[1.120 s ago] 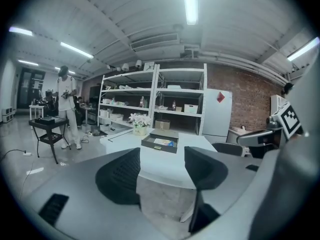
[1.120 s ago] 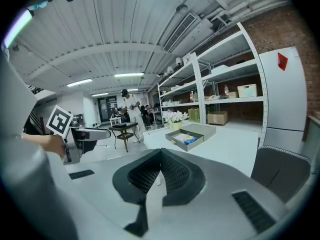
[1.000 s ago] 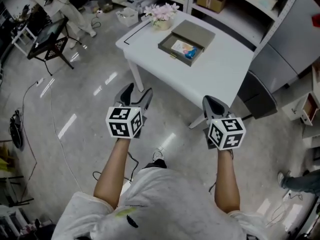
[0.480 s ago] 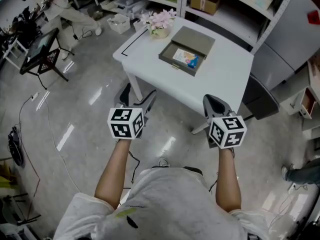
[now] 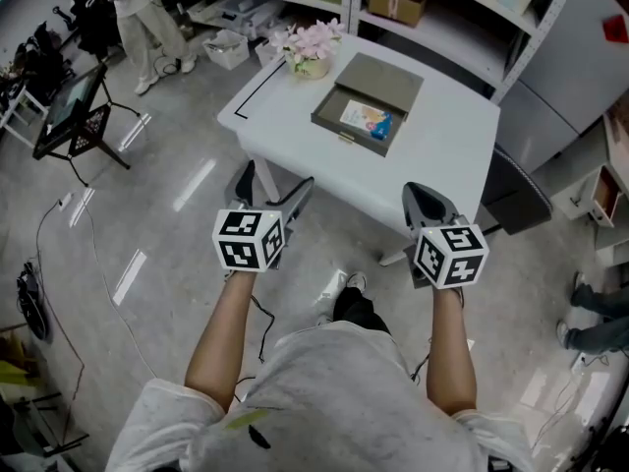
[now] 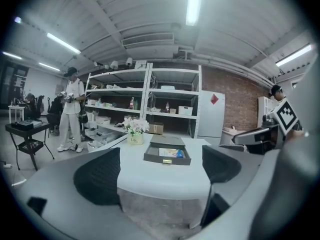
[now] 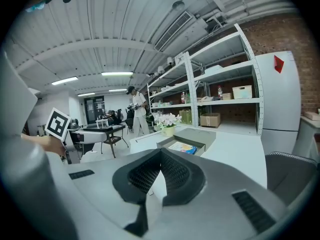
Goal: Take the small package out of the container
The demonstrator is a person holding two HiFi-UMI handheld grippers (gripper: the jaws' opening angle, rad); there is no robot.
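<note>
1. Compared with a second ago, the left gripper [image 5: 273,189] holds its jaws wider, and they are opening at this moment. The worktop [image 5: 442,155] sits slightly nearer both grippers in the head view, and a shoe [image 5: 351,284] now shows on the floor [image 5: 177,195] between the arms.
2. Task progress: judged as not started. The small package [image 5: 366,119] lies inside the open front part of the grey container [image 5: 378,72], and nothing touches it.
3. Container position: it rests flat on the white worktop, toward the far side, beside a flower pot [image 5: 313,55].
4. Left gripper state: jaws released and spread wide. Its own view shows only the distant worktop and container through the gap, with nothing between the pads.
5. Right gripper [image 5: 423,200] state: jaws clenched together, pad on pad, grasping nothing.
6. Package relative to jaws: it lies well ahead of both grippers and well apart from them. Both are held over the floor, short of the near worktop edge. In the left gripper view the package appears centred between the two pads, so that gripper already points at it. In the right gripper view it appears just above the closed jaw tips.
7. Remaining work, as a judgement: approach the worktop, reach into the container, close on the package and lift it clear.
</note>
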